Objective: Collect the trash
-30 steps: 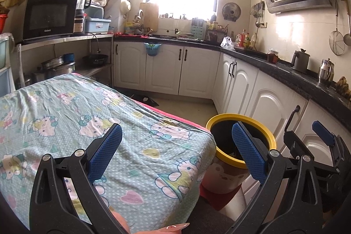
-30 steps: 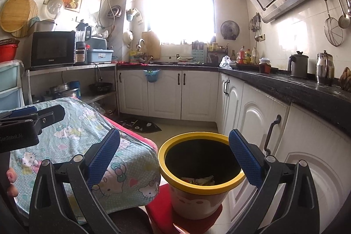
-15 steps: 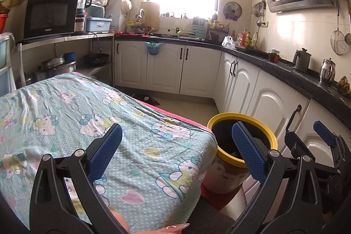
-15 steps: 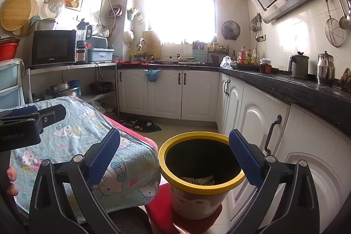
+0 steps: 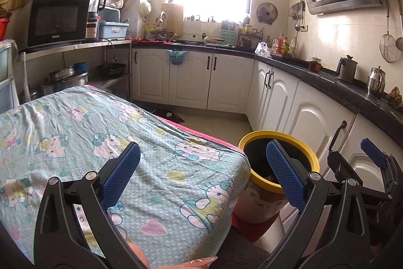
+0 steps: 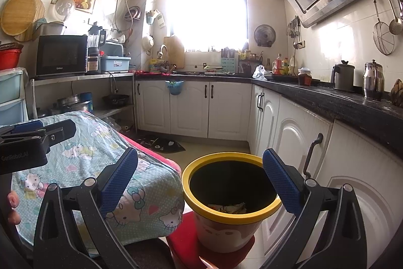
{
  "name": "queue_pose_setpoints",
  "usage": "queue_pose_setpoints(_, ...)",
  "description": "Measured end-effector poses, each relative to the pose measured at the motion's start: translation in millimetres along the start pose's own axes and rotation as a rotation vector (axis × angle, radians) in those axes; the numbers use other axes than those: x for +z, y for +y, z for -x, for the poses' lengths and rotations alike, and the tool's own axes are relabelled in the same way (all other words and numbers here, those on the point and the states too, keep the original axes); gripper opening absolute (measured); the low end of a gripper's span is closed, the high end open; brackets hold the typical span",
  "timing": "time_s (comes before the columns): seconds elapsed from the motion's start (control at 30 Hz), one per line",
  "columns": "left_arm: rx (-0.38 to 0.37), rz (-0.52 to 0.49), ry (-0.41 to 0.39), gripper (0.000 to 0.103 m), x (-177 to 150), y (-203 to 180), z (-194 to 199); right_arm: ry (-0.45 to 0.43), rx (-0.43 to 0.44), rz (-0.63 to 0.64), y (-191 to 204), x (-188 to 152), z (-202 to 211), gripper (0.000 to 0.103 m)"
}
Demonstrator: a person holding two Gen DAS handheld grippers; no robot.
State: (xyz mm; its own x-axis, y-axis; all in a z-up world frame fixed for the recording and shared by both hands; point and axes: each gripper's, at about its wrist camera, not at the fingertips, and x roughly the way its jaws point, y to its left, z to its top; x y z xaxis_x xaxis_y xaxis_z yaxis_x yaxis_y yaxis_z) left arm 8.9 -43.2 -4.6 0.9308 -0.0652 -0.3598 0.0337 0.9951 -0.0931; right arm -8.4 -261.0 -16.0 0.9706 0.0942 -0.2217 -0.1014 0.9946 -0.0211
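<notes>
A white trash bin with a yellow rim (image 6: 199, 165) stands on a red mat on the floor, right of the table; it also shows in the left wrist view (image 5: 313, 160). Some trash (image 6: 230, 208) lies at its bottom. My right gripper (image 6: 200, 173) is open and empty, held above and in front of the bin. My left gripper (image 5: 202, 168) is open and empty above the right end of the table with the Hello Kitty cloth (image 5: 75, 132). No loose trash shows on the cloth.
White cabinets (image 6: 297, 138) under a black counter (image 6: 352, 102) run close along the right of the bin. A kettle (image 6: 342, 76) and steel pot (image 6: 372, 81) stand on the counter. A microwave (image 5: 58, 20) sits on a shelf at the left. A dark mat (image 6: 161, 144) lies on the floor.
Both views have shifted very slightly; the grippers stay open and nearly still.
</notes>
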Motion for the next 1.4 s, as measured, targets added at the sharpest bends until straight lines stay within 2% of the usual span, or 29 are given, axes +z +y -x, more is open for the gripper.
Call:
queue_pose_setpoints(0.83,0.000,-0.005,-0.004,0.092,1.2,-0.1,-0.7,0.000,0.000,0.001,-1.0,-0.5,-0.5,0.097)
queue_pose_setpoints(1.03,-0.029,-0.017,-0.009,0.092,4.1,-1.4,0.4,0.015,0.004,-0.006,-2.5,0.9,-1.8,0.097)
queue_pose_setpoints(1.23,-0.022,-0.010,0.028,0.092,5.8,-1.3,-2.7,0.028,0.027,-0.020,-4.6,9.7,-5.2,0.097)
queue_pose_setpoints(1.33,-0.029,0.055,0.070,0.092,9.2,22.1,0.2,0.022,0.074,0.017,9.7,15.3,-6.4,0.097)
queue_pose_setpoints(1.4,0.016,0.100,0.097,0.092,10.8,51.2,5.9,0.025,0.133,0.053,27.2,19.4,-8.8,0.097)
